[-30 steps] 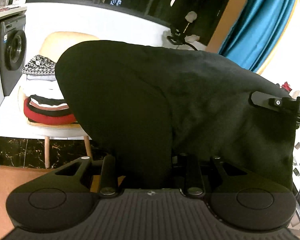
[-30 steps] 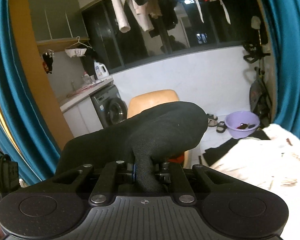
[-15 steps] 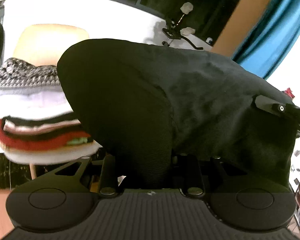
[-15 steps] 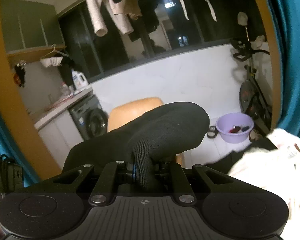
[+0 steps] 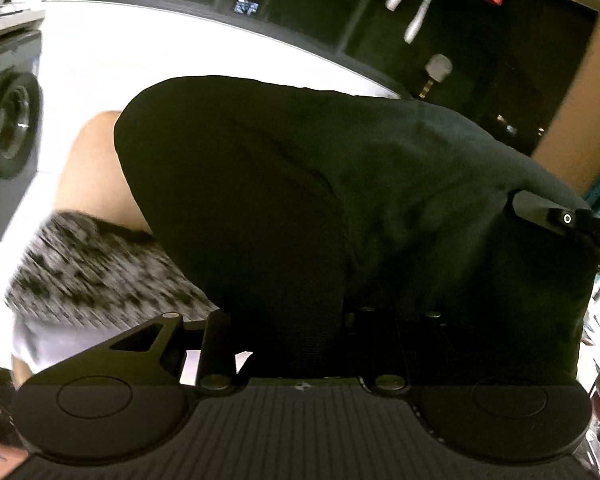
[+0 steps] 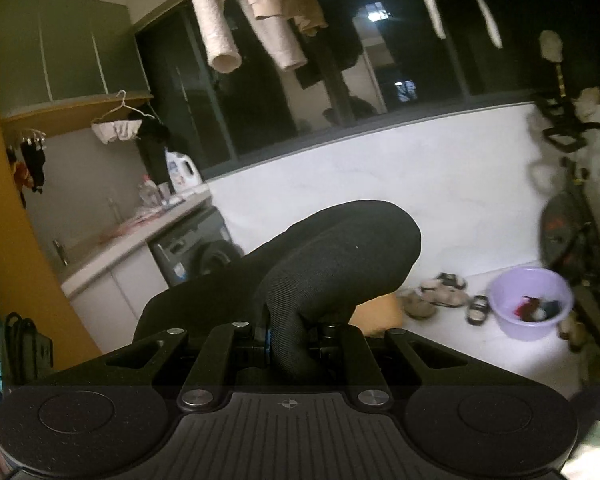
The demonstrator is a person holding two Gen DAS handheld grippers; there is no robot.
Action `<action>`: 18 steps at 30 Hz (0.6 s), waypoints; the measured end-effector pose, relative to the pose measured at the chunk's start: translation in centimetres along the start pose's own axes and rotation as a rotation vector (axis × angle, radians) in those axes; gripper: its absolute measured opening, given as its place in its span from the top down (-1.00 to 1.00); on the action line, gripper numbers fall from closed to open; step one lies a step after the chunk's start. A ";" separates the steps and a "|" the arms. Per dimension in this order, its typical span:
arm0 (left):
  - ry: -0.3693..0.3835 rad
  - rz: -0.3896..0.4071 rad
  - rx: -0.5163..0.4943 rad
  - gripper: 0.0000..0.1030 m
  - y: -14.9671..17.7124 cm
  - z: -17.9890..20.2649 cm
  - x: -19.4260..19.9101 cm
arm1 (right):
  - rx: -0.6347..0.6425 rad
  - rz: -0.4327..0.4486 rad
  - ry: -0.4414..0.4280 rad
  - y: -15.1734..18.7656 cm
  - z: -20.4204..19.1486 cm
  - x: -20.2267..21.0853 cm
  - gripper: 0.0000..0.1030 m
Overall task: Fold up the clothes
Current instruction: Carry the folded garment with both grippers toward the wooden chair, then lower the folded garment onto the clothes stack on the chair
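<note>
While the left gripper (image 5: pixel 300 320) is clenching a thick fold of the black garment (image 5: pixel 340 200), the right gripper (image 6: pixel 288 336) is pinching its ribbed edge above a blurred patterned knit (image 5: pixel 92 272).

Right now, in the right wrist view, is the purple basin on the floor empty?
No. The purple basin holds a few small dark and red items, visible inside its rim on the white floor beside some sandals.
</note>
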State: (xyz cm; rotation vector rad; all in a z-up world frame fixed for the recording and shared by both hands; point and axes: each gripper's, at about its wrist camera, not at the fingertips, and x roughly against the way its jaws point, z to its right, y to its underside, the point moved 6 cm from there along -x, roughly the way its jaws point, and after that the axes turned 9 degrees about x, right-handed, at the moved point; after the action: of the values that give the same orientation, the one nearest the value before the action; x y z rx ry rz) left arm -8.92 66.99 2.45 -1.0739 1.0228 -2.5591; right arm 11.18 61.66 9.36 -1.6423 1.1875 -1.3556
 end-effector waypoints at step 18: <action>-0.112 -0.128 -0.034 0.41 -16.7 -17.6 -9.2 | -0.108 -0.106 -0.044 -2.8 -5.2 -28.2 0.79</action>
State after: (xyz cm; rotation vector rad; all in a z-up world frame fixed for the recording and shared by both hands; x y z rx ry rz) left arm -12.86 92.45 -0.54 -1.3156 1.0037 -2.5535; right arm 5.70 89.31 3.30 -1.8247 1.1802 -1.3334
